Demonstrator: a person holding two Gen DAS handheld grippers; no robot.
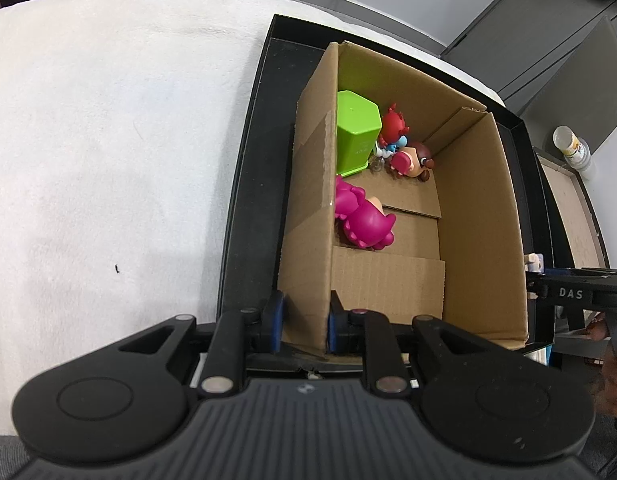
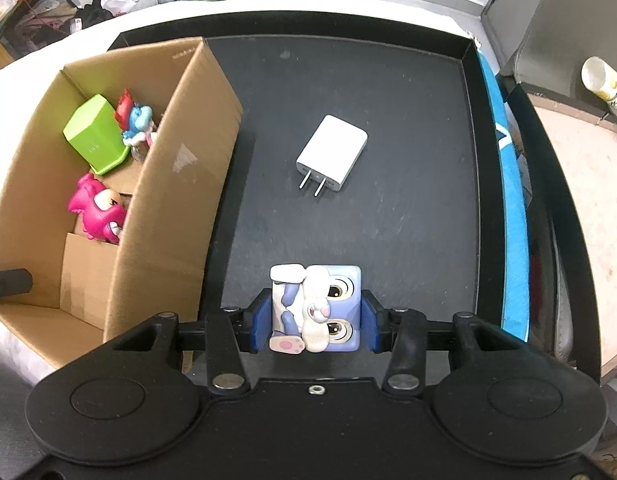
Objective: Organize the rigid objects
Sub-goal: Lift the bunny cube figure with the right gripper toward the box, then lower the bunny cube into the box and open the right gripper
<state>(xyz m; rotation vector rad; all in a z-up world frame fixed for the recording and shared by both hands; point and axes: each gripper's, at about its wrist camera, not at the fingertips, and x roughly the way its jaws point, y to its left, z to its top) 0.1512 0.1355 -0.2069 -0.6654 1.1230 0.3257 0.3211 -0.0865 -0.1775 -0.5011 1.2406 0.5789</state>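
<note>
A cardboard box (image 1: 480, 220) stands in a black tray (image 2: 388, 92). In the box lie a green container (image 1: 354, 132), a red-haired blue figure (image 1: 393, 126), a brown-haired figure (image 1: 412, 160) and a pink figure (image 1: 364, 220). The box (image 2: 176, 184), green container (image 2: 97, 136) and pink figure (image 2: 98, 212) also show in the right wrist view. My left gripper (image 1: 304, 326) is shut on the box's left wall near its front corner. My right gripper (image 2: 314, 320) is shut on a blue cube toy with a white rabbit (image 2: 316, 308), above the tray. A white plug charger (image 2: 332, 160) lies on the tray.
White cloth (image 1: 108, 140) covers the table left of the tray. A bottle (image 2: 606, 80) lies on a wooden board at the right. Bags and clutter sit at the back left. Grey cabinets stand at the back right.
</note>
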